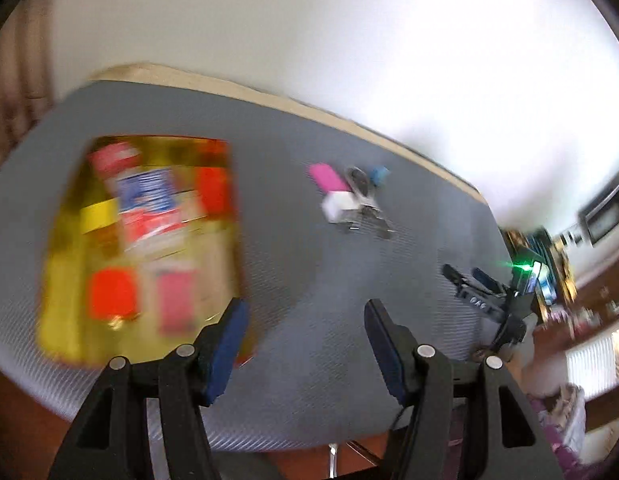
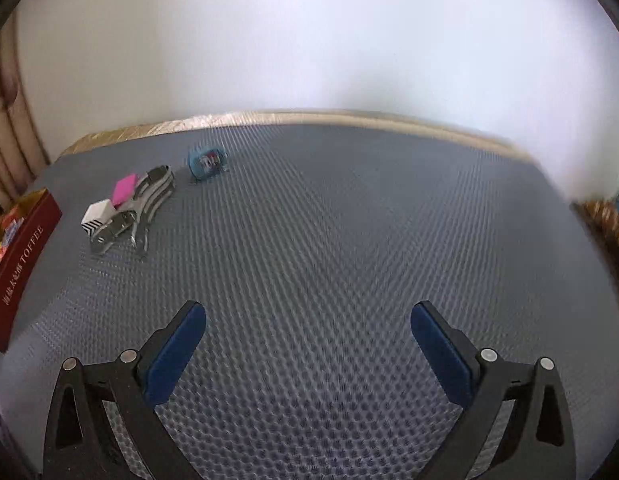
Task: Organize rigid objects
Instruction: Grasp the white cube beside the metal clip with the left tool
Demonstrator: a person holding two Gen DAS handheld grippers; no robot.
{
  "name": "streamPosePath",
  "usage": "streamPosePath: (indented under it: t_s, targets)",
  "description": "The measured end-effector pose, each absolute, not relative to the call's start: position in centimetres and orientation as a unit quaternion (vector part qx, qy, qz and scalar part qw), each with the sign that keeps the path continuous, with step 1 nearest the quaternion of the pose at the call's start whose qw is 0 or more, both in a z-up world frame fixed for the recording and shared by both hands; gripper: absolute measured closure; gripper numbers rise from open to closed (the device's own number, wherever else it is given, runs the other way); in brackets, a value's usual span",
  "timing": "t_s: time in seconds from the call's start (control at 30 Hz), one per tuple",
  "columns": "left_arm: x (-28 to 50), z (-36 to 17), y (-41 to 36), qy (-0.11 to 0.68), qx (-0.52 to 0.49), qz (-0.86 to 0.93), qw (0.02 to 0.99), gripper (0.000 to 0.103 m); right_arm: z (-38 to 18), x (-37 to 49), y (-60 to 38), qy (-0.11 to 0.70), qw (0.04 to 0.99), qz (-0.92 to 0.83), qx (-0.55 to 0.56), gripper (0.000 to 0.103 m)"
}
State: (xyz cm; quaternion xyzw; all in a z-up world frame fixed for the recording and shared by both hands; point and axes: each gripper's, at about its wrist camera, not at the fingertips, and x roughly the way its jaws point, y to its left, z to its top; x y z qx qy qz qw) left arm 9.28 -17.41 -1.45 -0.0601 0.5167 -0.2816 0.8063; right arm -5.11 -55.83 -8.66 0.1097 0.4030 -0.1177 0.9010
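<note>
Lying on the grey mat (image 2: 329, 240) near its far left corner are a pink block (image 2: 125, 189), a white striped block (image 2: 96, 216), metal pliers (image 2: 143, 206) and a blue toy (image 2: 207, 163), clustered close together. Sitting left of them is the open toffee box (image 2: 19, 264). Both the left gripper (image 1: 305, 344) and right gripper (image 2: 307, 354) are hovering wide open, holding nothing.

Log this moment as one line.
left gripper: open, empty | right gripper: open, empty | red toffee box: holds items | pink block, blue round case: loose on grey textured mat
</note>
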Motion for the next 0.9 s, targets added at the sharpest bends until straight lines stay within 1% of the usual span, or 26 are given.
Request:
streamPosePath:
  t_s: [0.1,0.23,0.4,0.63,0.73,0.9]
  targets:
    - [13.0,-1.9,-21.7,0.546,-0.096,-0.287,0.781,0.041,-8.3,-5.2,-55.3,0.389,0.911,-0.096,0.1,0.001]
    - [17.7,-3.4,-27.3,0.573,-0.098,-0.251,0.774,0.041,-8.4,-5.2,-54.7,0.387,0.914,-0.074,0.093,0.001]
    - [21.5,-5.9,-30.7,0.6,-0.106,-0.212,0.764,0.041,-8.3,-6.0,-55.3,0.382,0.916,-0.045,0.116,0.0]
    - [22.8,-8.3,-32.0,0.619,-0.114,-0.193,0.753,0.041,-8.3,-6.0,-55.2,0.39,0.913,-0.028,0.118,0.0]
    - [23.2,-9.0,-32.5,0.62,-0.091,-0.169,0.761,0.041,-8.4,-6.0,-55.2,0.393,0.911,-0.025,0.12,0.0]
    - [24.1,-10.0,-32.6,0.625,-0.087,-0.163,0.758,0.041,-8.7,-5.6,-55.1,0.399,0.909,-0.021,0.121,0.0]
